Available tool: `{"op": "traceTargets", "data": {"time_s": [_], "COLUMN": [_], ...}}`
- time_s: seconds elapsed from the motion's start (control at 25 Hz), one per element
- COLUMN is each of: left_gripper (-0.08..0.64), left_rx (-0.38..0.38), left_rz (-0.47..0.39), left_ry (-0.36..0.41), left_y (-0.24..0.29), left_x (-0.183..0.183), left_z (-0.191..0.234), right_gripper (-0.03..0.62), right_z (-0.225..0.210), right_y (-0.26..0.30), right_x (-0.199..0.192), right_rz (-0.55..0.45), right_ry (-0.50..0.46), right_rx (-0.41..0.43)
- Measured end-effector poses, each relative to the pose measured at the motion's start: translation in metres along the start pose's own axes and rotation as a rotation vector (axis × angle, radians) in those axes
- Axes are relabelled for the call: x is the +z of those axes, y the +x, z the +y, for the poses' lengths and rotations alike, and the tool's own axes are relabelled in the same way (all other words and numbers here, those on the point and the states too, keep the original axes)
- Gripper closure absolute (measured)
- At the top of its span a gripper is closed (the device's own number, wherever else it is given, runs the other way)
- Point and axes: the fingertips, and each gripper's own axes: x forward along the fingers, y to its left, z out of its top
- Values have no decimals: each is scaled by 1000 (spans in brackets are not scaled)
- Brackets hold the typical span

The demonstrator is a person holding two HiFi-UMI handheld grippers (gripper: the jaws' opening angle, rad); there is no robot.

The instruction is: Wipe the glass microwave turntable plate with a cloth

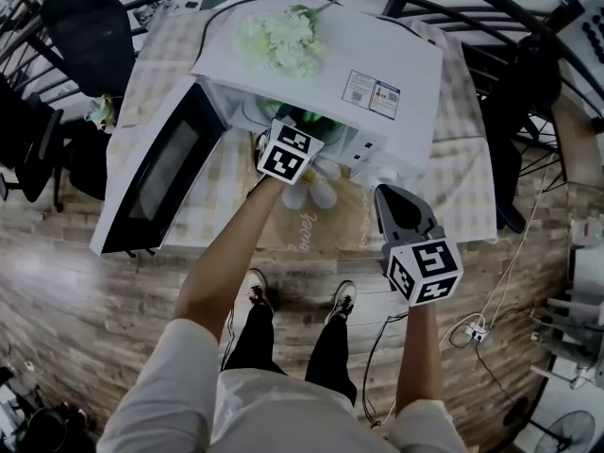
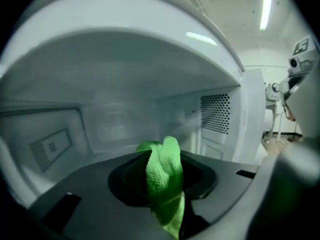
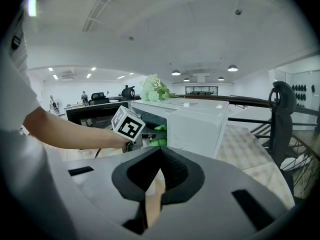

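A person standing at a checked surface (image 1: 462,168) reaches the left tongs (image 2: 162,189) into the open mouth of a white microwave (image 1: 377,64), arm stretched forward and the marker cube at the threshold. The left tongs are clamped on a bright green cloth (image 2: 165,161), which bunches up between the jaws and trails below them inside the cavity. A perforated vent (image 2: 215,113) shows on the right inner wall. The glass plate (image 1: 247,111) appears only as a pale curved rim low in the opening, just left of the left tongs. Whether the cloth touches it cannot be told, since the tongs' own body covers the oven floor in the left gripper view. The right tongs (image 3: 160,151) hang outside, on the near side of the microwave off its front right corner, closed with nothing between the jaws. The microwave's door (image 1: 156,173) swings wide to the left, its dark window turned up toward the head camera. A bunch of pale flowers (image 1: 278,36) lies on top of the oven at its far left. Wood flooring (image 1: 94,291) runs under the person's shoes (image 1: 344,298), and a dark chair (image 1: 90,31) stands at the far left.
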Motion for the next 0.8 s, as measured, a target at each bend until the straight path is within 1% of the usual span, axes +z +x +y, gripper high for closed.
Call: {"op": "traceTargets", "data": {"time_s": [0.08, 0.16, 0.2, 0.28, 0.36, 0.44, 0.48, 0.6, 0.8], "left_gripper": [430, 430, 430, 430, 430, 430, 430, 428, 428], "left_rx": [152, 283, 324, 356, 347, 302, 277, 221, 70], "left_rz": [-25, -8, 17, 86, 157, 203, 210, 197, 208], "left_ry": [17, 42, 56, 74, 77, 62, 49, 27, 77], "left_y": [-14, -24, -25, -22, -17, -11, -9, -5, 11], "left_x": [3, -3, -10, -27, -43, -54, -57, -59, -51], "left_z": [40, 78, 93, 112, 120, 118, 114, 102, 63], "right_gripper": [580, 580, 580, 580, 580, 580, 580, 580, 580], "right_z": [2, 3, 3, 4, 5, 4, 4, 7, 10], "right_y": [-1, 0, 0, 1, 1, 2, 3, 3, 3], "right_x": [0, 1, 2, 1, 1, 0, 0, 0, 6], "right_rz": [-2, -9, -10, -11, -11, -11, -9, -8, -16], "right_ry": [7, 14, 16, 18, 18, 14, 13, 22, 19], "right_rx": [0, -4, -6, -6, -6, -8, -8, -1, 8]}}
